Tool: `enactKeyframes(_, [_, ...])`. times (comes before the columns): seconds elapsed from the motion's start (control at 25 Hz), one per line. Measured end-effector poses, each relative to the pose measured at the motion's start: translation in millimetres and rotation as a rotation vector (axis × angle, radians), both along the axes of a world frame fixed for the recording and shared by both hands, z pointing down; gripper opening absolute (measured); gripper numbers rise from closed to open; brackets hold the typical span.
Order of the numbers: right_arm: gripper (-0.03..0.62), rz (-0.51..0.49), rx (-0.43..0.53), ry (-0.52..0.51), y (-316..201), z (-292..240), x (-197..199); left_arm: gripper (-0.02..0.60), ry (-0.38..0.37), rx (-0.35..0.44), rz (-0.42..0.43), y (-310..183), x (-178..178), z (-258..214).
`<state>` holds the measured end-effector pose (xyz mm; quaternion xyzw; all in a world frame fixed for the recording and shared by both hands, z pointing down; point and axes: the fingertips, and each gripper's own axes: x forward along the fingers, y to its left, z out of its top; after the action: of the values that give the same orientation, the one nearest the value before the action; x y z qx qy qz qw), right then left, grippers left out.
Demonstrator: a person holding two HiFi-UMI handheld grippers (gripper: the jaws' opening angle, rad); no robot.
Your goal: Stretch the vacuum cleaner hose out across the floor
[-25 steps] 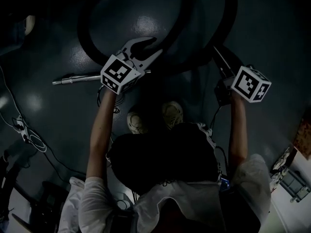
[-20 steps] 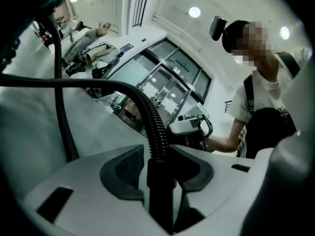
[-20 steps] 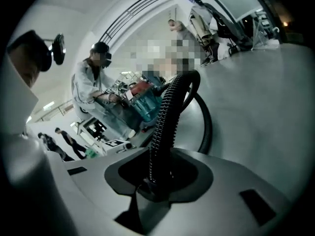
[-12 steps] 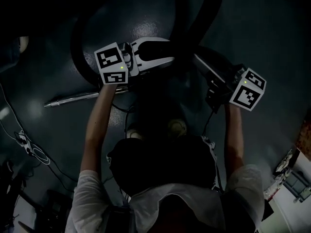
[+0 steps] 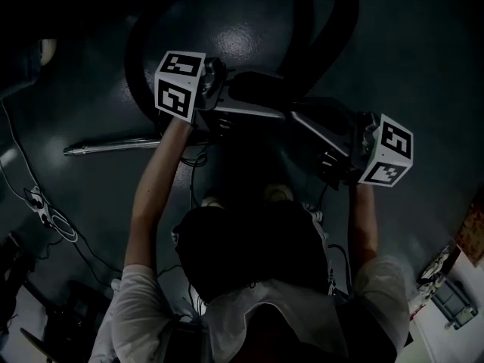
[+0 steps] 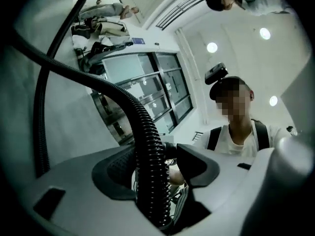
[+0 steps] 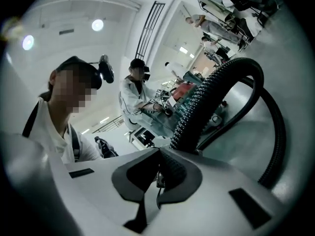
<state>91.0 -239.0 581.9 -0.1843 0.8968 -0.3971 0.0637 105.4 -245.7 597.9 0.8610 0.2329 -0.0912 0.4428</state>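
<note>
**Head view.** The hose [image 5: 137, 57] lies in dark loops on the floor at the top of the picture, with no single long axis. One strand curves down to the two grippers. The left gripper [image 5: 266, 97] points right and the right gripper [image 5: 302, 119] points up-left, so their tips are near each other. A metal tube [image 5: 113, 144] lies on the floor to the left.

**Left gripper view.** The ribbed hose runs up between the jaws along the gripper's line, then bends away to the upper left. The jaws have just been opening and stand wide. The hose is against the left pad [image 6: 115, 171], and the right pad [image 6: 199, 165] is clear of it.

**Right gripper view.** The jaws have just closed, pad against pad, with no hose between them. The hose rises just beyond the tips, arches right and comes down again.
</note>
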Motion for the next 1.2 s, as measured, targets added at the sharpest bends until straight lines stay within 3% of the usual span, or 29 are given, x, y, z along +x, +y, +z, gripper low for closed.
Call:
enactKeyframes(0.08, [0.014,-0.011,-0.009,0.002,5.7,-31.6,-7.5,0.252,0.029,-0.037,0.006,5.1,-7.9,-31.0])
enactKeyframes(0.2, [0.014,0.016,-0.081,-0.111,16.2,-114.1,-8.8,0.237,0.057,-0.051,-0.023,15.6,-14.0,-115.9])
enactKeyframes(0.36, [0.014,0.016,-0.133,-0.253,33.6,-269.3,-22.1,0.207,0.103,-0.044,-0.135,34.7,-32.0,-278.1])
enactKeyframes(0.52, [0.014,-0.035,-0.188,-0.335,61.4,-431.7,-43.6,0.206,0.127,-0.112,-0.3,64.6,-56.1,-442.0])
enactKeyframes(0.6, [0.014,-0.082,-0.195,-0.324,88.8,-511.4,-47.9,0.201,0.117,-0.128,-0.394,93.1,-62.3,-521.6])
enactKeyframes(0.72, [0.014,-0.144,-0.183,-0.364,151.8,-634.8,-44.3,0.2,0.192,-0.172,-0.476,155.9,-63.4,-645.6])
enactKeyframes(0.8, [0.014,-0.173,-0.144,-0.368,193.9,-695.2,-41.0,0.201,0.22,-0.158,-0.513,197.1,-61.8,-706.4])
enactKeyframes(0.88, [0.015,-0.195,-0.118,-0.361,217.6,-719.4,-38.5,0.201,0.24,-0.155,-0.538,221.2,-60.1,-730.3])
enactKeyframes(1.0, [0.015,-0.193,-0.134,-0.37,235.8,-717.9,-36.4,0.201,0.264,-0.181,-0.548,246.8,-60.8,-728.9])
enactKeyframes(1.2, [0.015,-0.158,-0.158,-0.338,355.7,-737.8,-29.4,0.201,0.216,-0.106,-0.568,374.0,-56.0,-749.1])
